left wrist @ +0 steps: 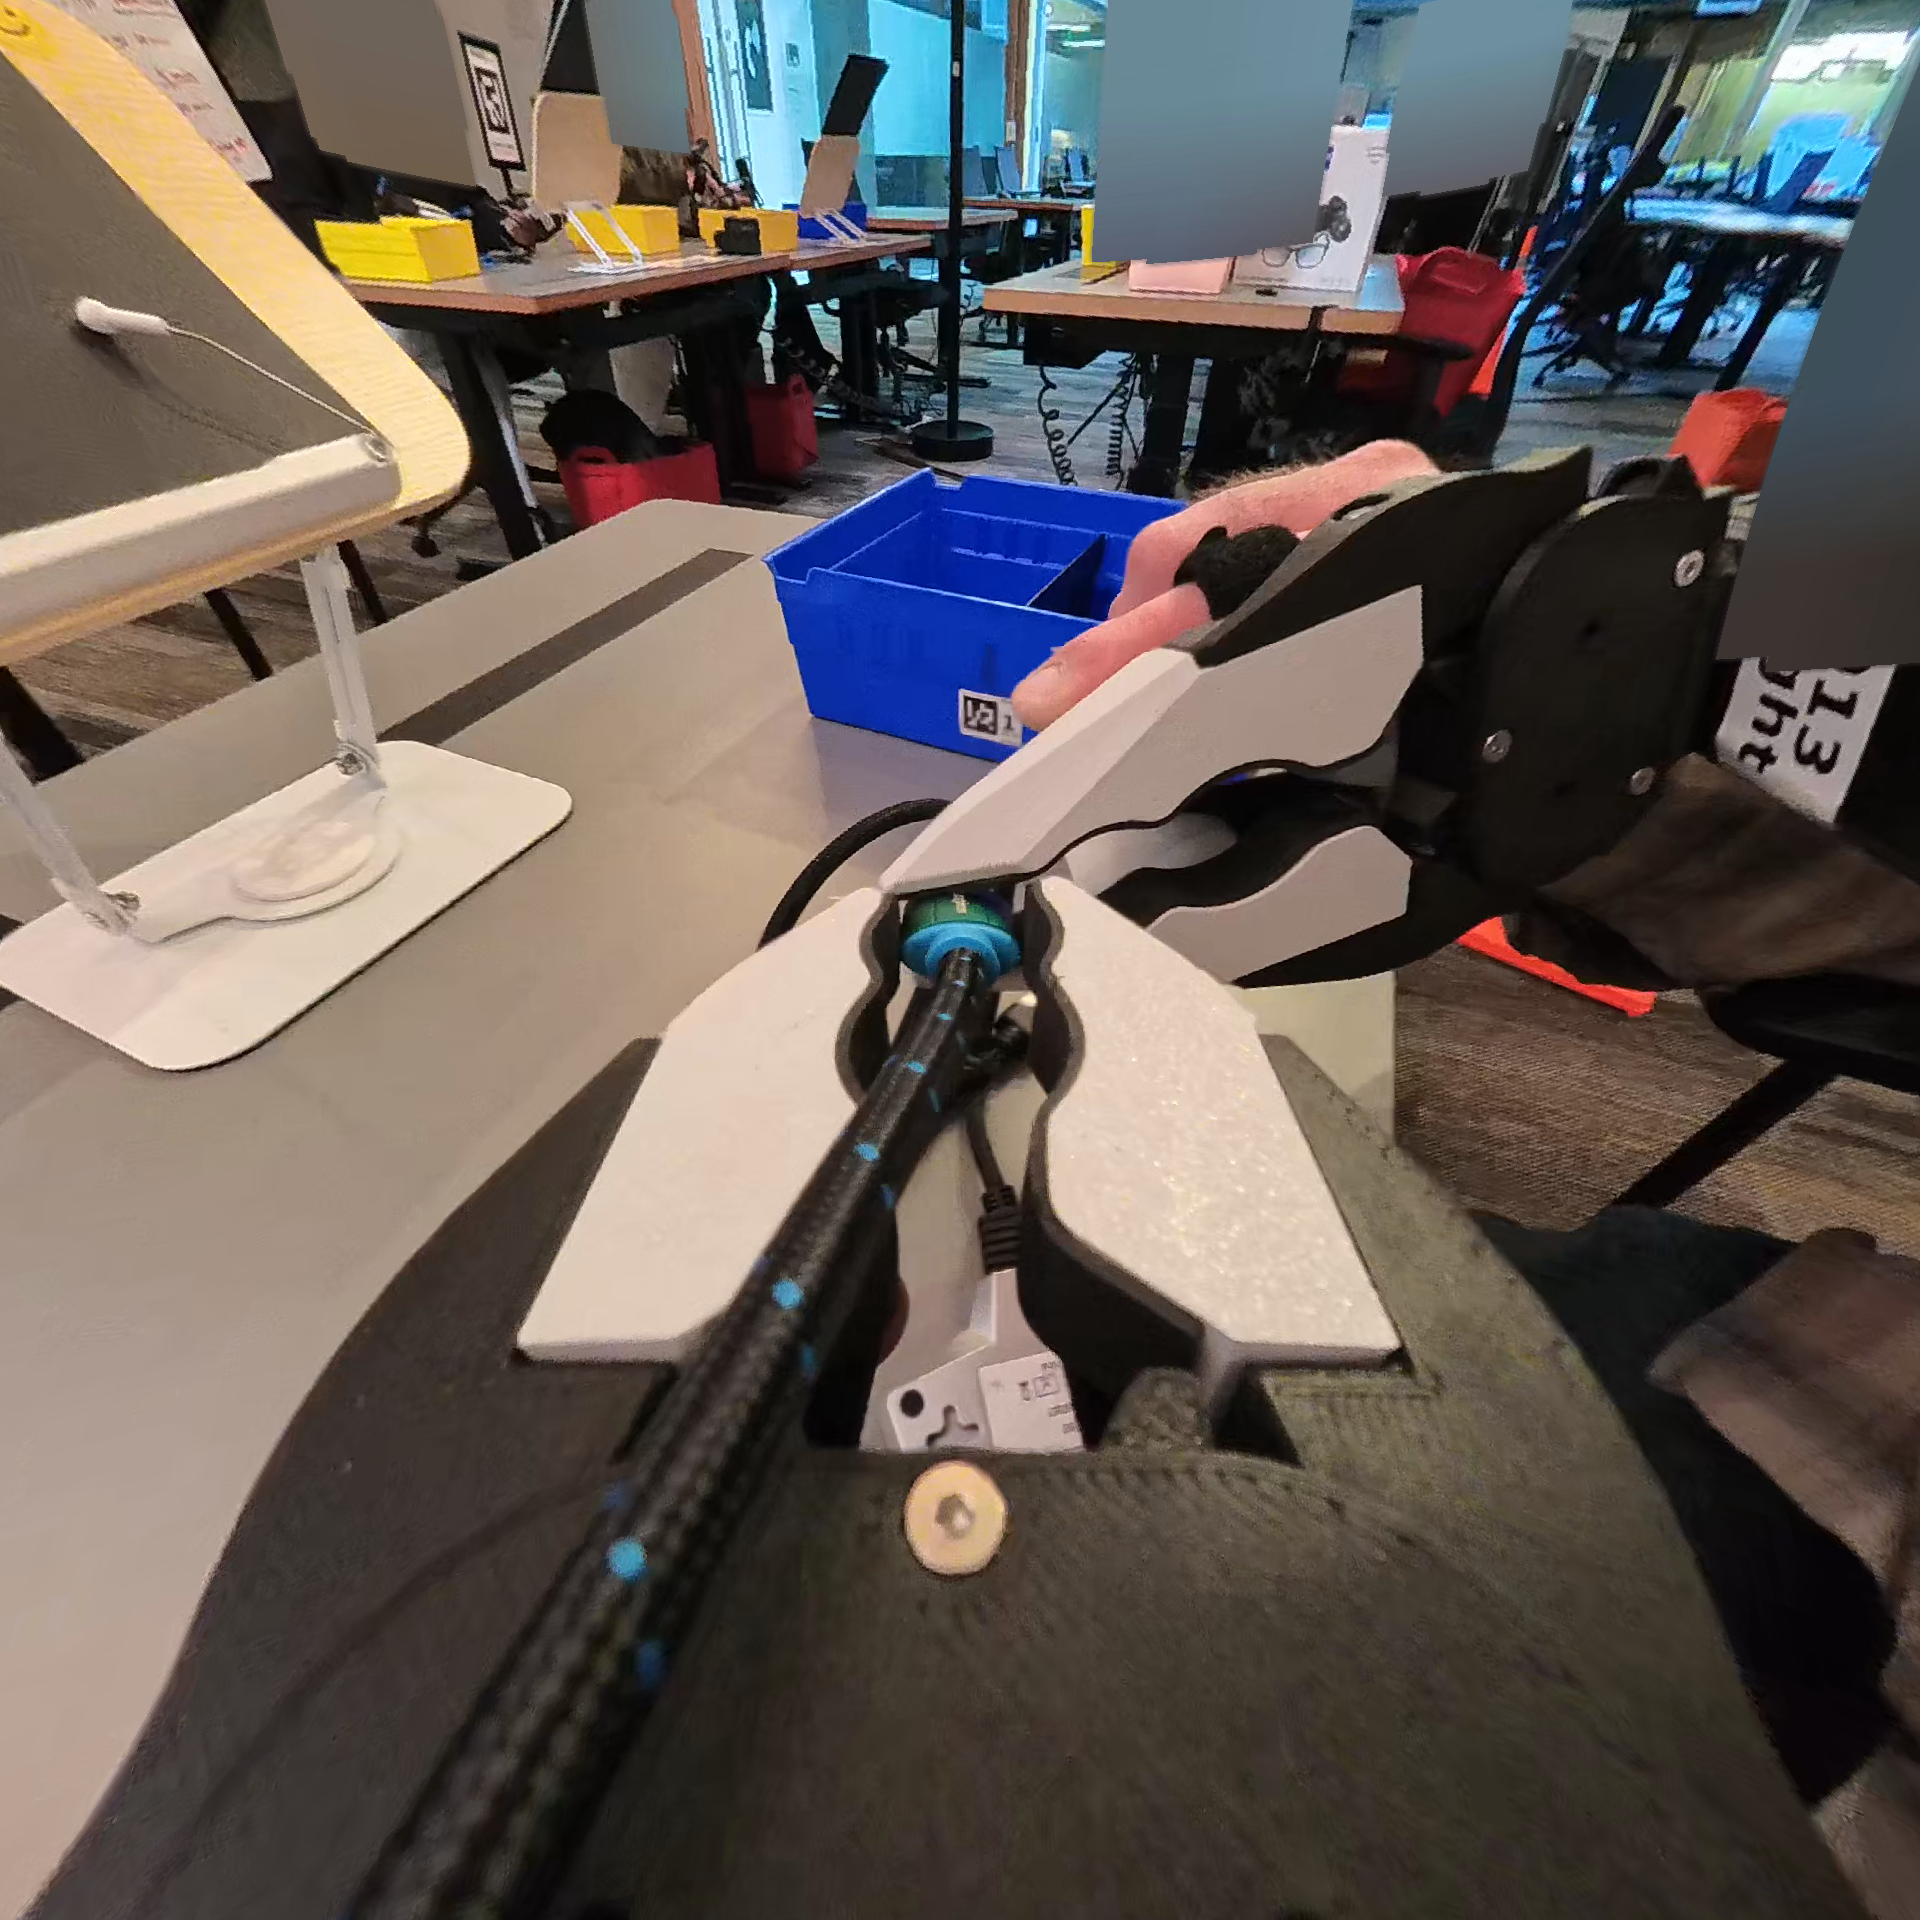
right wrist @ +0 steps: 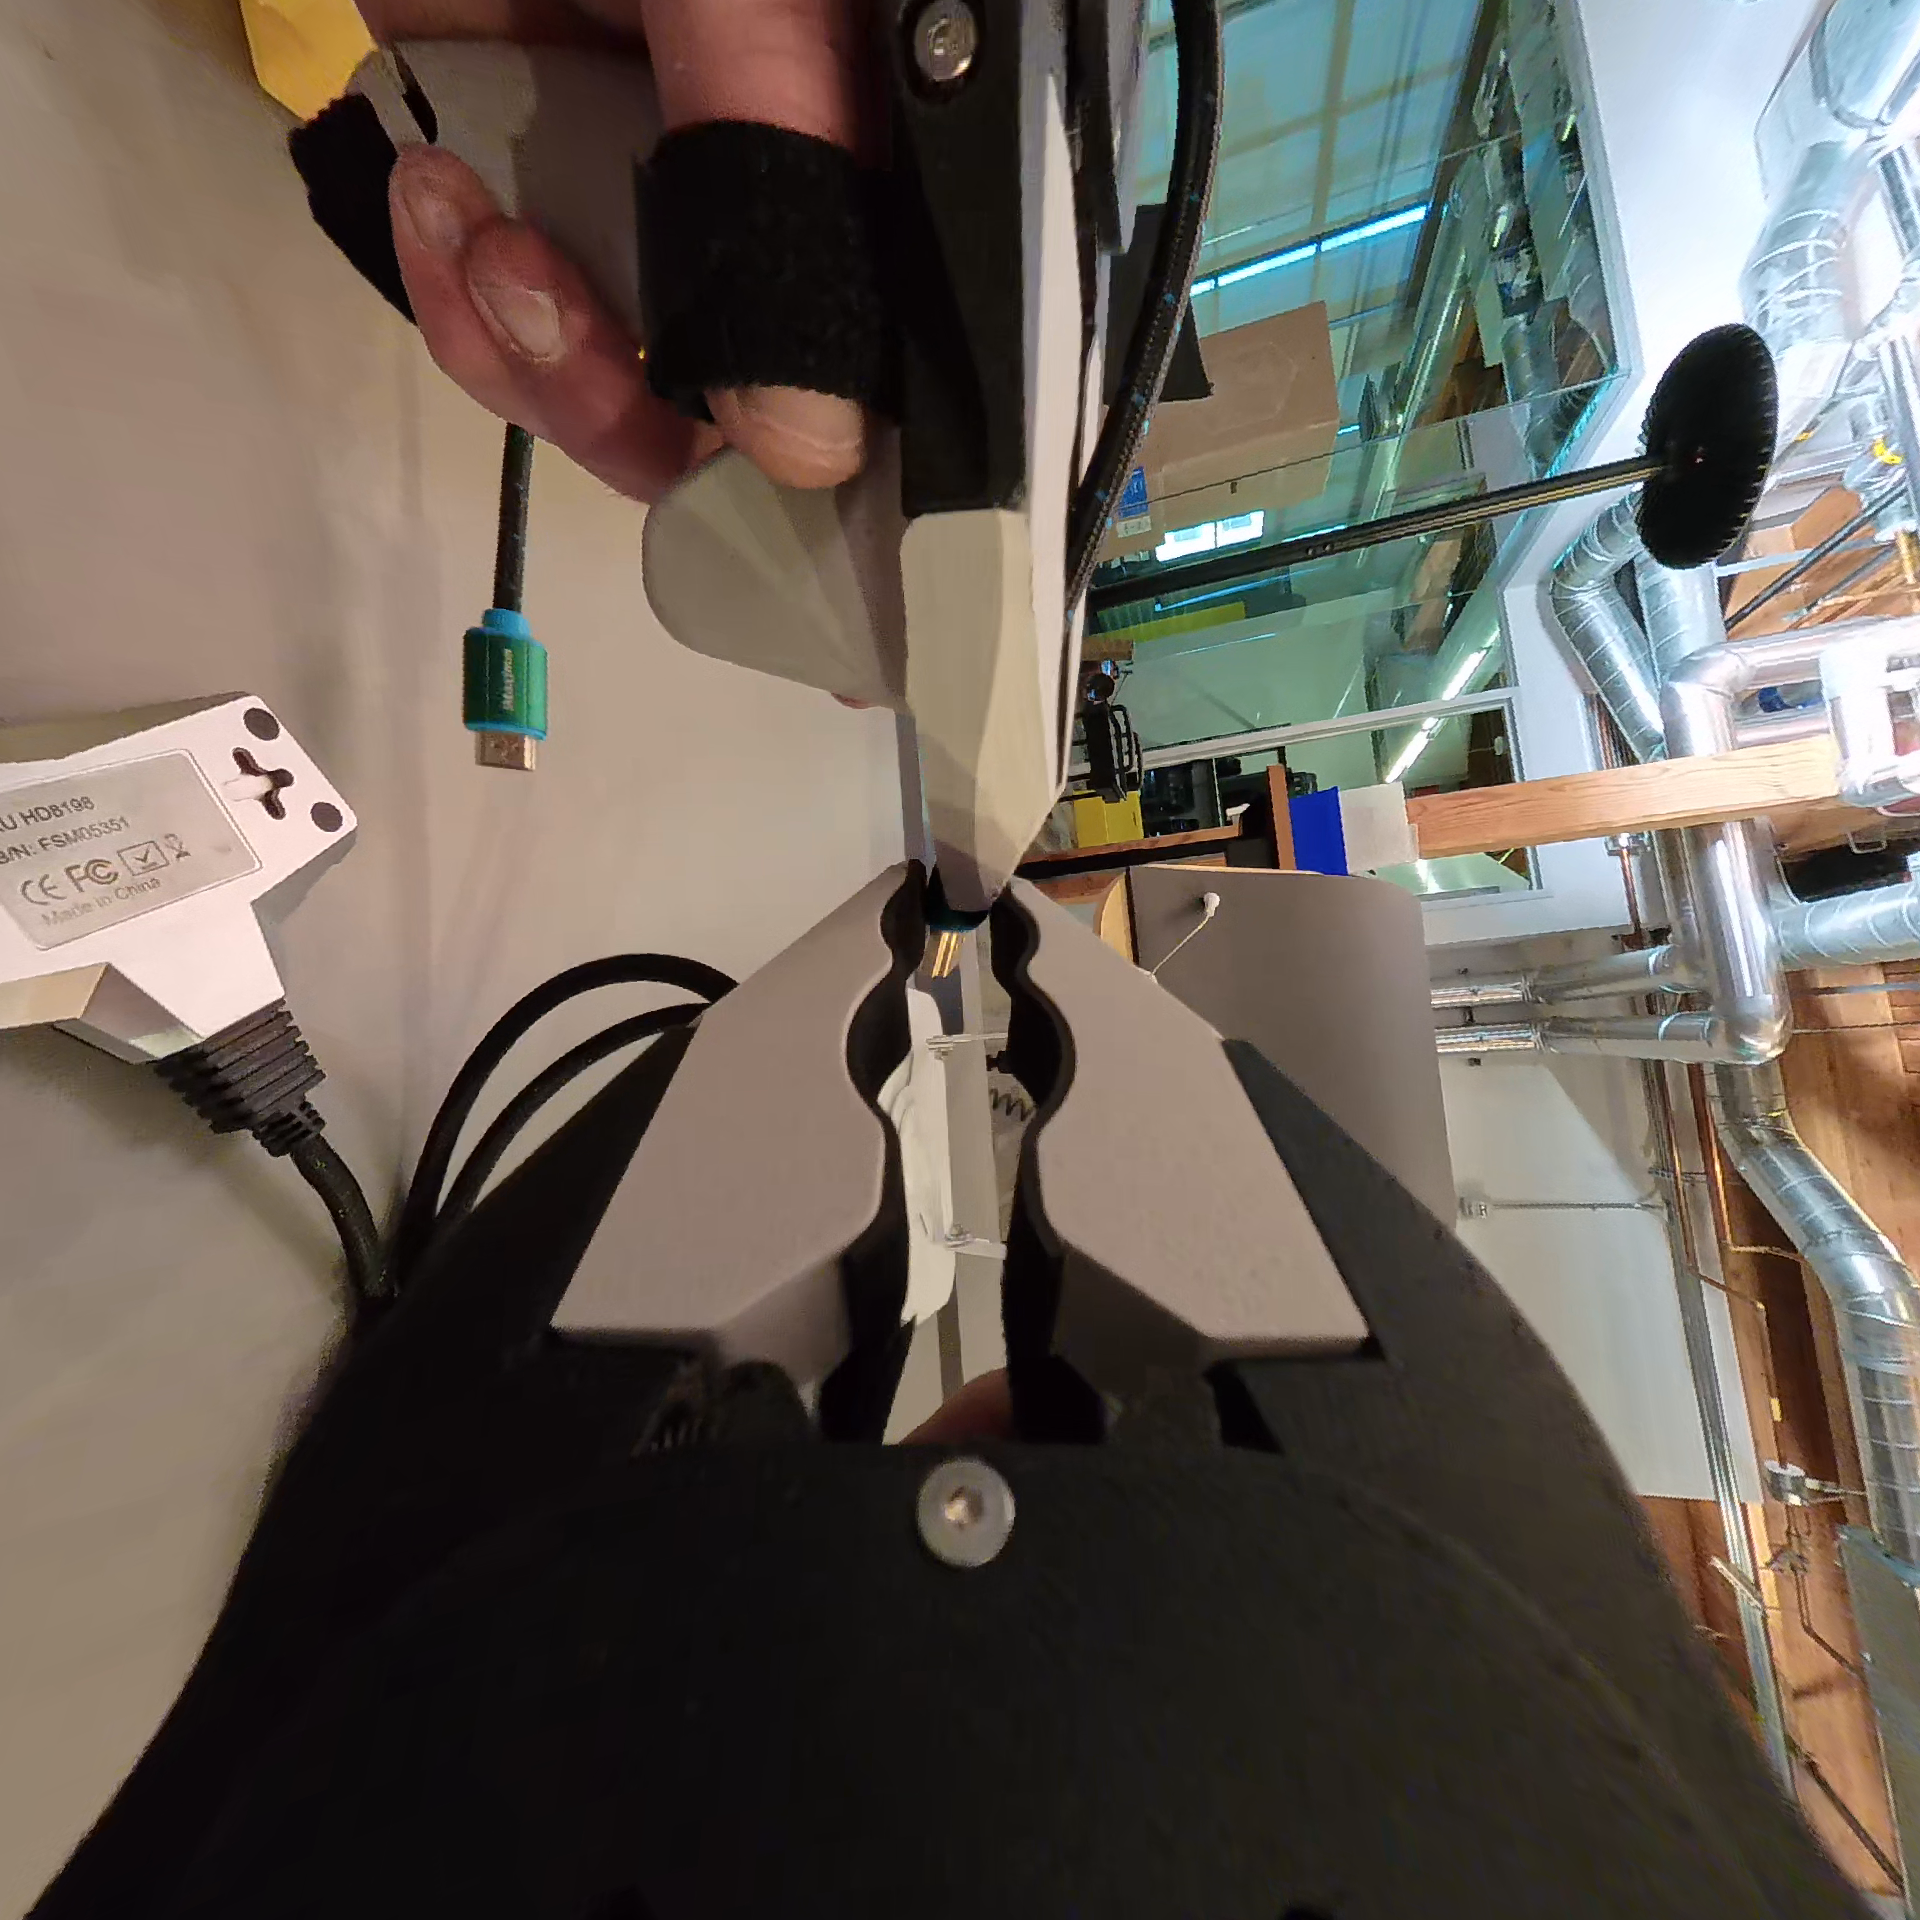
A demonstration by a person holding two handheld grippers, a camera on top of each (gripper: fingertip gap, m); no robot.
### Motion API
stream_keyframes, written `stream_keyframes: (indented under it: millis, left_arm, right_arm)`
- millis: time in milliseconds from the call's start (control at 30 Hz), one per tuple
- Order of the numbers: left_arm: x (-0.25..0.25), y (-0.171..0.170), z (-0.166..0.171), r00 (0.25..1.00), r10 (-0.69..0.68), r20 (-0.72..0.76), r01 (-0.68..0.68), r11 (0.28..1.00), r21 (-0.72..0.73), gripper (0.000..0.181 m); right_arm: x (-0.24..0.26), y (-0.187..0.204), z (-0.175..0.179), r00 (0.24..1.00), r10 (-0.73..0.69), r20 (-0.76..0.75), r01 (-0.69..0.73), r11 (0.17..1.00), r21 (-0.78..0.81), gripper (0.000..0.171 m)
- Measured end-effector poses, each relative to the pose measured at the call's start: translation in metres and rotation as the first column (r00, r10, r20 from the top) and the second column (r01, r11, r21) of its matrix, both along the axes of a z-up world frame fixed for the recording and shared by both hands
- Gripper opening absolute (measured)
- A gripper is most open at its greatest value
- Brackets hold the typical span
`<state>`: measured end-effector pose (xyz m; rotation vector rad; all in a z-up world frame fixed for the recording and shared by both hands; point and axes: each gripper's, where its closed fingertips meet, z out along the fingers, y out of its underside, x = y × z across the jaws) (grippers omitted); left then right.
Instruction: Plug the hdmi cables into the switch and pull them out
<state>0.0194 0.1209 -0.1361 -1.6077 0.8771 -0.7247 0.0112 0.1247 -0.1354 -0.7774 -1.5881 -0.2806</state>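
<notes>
My left gripper (left wrist: 958,902) is shut on a green and blue HDMI plug (left wrist: 954,920). Its braided black cable (left wrist: 831,1205) runs back between the fingers towards the camera. My right gripper (right wrist: 954,902) comes in from the right in the left wrist view (left wrist: 1049,805) and is closed on the same plug (right wrist: 948,928), whose gold end points at its camera. The white switch (right wrist: 156,862) lies label side up on the table, apart from both grippers, and also shows below my left fingers (left wrist: 987,1382). A second HDMI plug (right wrist: 506,686) lies loose near the switch.
A blue divided bin (left wrist: 935,613) stands at the back of the grey table (left wrist: 260,1195). A white stand with a tilted board (left wrist: 260,904) stands on the left. The switch's thin black cord (right wrist: 540,1039) loops beside my right gripper. A hand (right wrist: 499,291) holds the left gripper. Less than 4 cm separates the two grippers' tips. The white switch (right wrist: 156,862) is about 15 cm from both grippers' fingertips.
</notes>
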Motion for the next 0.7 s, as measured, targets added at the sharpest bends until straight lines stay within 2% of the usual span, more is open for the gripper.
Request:
stream_keyframes:
  millis: [600, 700]
  left_arm:
    - [-0.002, 0.007, -0.011, 1.000, 0.026, -0.011, -0.026, 1.000, -0.011, 0.021]
    - [-0.006, 0.011, -0.011, 0.999, 0.042, 0.002, -0.042, 0.999, -0.020, 0.021]
  right_arm:
    - [0.004, 0.003, -0.007, 1.000, -0.006, -0.005, 0.006, 0.999, -0.036, 0.011]
    - [0.003, 0.001, -0.008, 1.000, 0.011, -0.017, -0.012, 0.998, -0.069, 0.020]
